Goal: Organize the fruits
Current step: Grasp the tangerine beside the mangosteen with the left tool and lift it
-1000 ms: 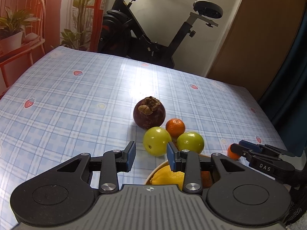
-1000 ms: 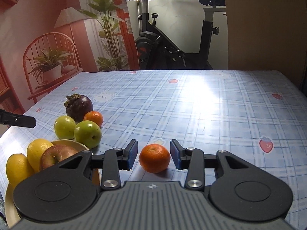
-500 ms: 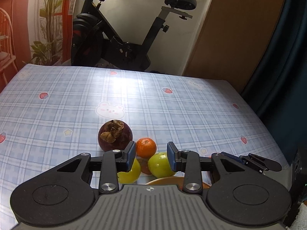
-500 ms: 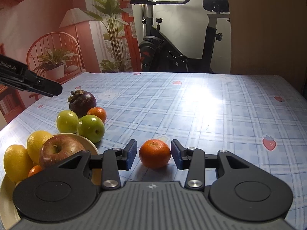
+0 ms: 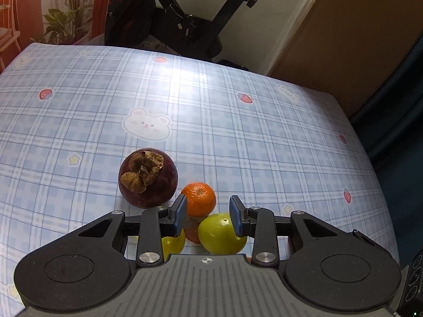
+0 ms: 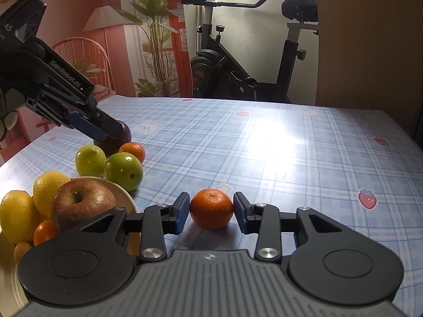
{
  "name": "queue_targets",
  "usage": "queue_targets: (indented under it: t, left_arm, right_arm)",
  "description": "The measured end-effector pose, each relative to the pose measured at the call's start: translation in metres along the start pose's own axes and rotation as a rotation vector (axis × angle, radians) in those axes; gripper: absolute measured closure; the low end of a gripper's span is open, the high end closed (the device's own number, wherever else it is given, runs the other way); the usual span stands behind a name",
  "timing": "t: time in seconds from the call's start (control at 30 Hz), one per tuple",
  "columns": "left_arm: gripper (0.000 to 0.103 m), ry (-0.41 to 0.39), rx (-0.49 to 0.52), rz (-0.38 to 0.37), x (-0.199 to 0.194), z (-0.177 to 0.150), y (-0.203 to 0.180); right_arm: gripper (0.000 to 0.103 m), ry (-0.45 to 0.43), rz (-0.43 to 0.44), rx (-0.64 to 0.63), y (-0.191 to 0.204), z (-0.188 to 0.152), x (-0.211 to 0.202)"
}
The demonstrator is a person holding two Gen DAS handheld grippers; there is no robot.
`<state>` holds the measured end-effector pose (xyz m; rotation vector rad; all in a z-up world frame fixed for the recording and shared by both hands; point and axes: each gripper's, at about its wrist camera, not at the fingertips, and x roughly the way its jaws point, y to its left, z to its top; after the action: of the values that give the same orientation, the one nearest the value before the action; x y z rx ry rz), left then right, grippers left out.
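Observation:
In the left wrist view my left gripper (image 5: 208,215) is open and hovers over a cluster of fruit: a dark purple mangosteen (image 5: 147,181), a small tangerine (image 5: 198,199) and two green fruits (image 5: 221,233) (image 5: 173,241). In the right wrist view my right gripper (image 6: 211,212) is open with its pads close on either side of a lone tangerine (image 6: 211,208) on the table. A cream plate (image 6: 124,192) at the left holds two lemons (image 6: 50,187), a red apple (image 6: 82,203) and small oranges. The left gripper (image 6: 105,129) shows above the mangosteen (image 6: 119,140).
The table carries a blue plaid cloth (image 6: 290,153) with strawberry and bear prints. An exercise bike (image 6: 238,60) stands beyond the far edge, with a brown panel (image 6: 370,39) to the right. A red chair and a plant are at the left.
My left gripper has moved forward and down over the fruit cluster, so the mangosteen and tangerine sit closer to its fingertips. My right gripper has stayed around the lone tangerine, its pads slightly closer.

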<state>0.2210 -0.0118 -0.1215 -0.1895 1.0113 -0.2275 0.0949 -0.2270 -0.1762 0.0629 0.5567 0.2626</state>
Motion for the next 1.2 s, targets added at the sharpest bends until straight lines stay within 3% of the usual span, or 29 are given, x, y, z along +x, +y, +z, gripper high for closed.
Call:
queue_targets:
  t: [0.13,0.5,0.77,1.2]
  left_arm:
    - [0.066,0.012,-0.031,0.018,0.009,0.006,-0.002]
    - [0.064,0.01,-0.002,0.114,0.019,0.003,-0.015]
    - [0.053,0.049,-0.016,0.125,0.018,0.005,-0.019]
    - [0.053,0.06,-0.066,0.146,0.029,0.011,-0.017]
  right_arm:
    - [0.064,-0.001,0.012,0.01,-0.002,0.0,0.0]
    - [0.064,-0.017,0.022,0.021,-0.003,-0.001,-0.004]
    - [0.064,-0.02,0.03,0.031,-0.005,-0.001,-0.005]
    - [0.064,-0.022,0.032,0.042,-0.006,-0.001,-0.006]
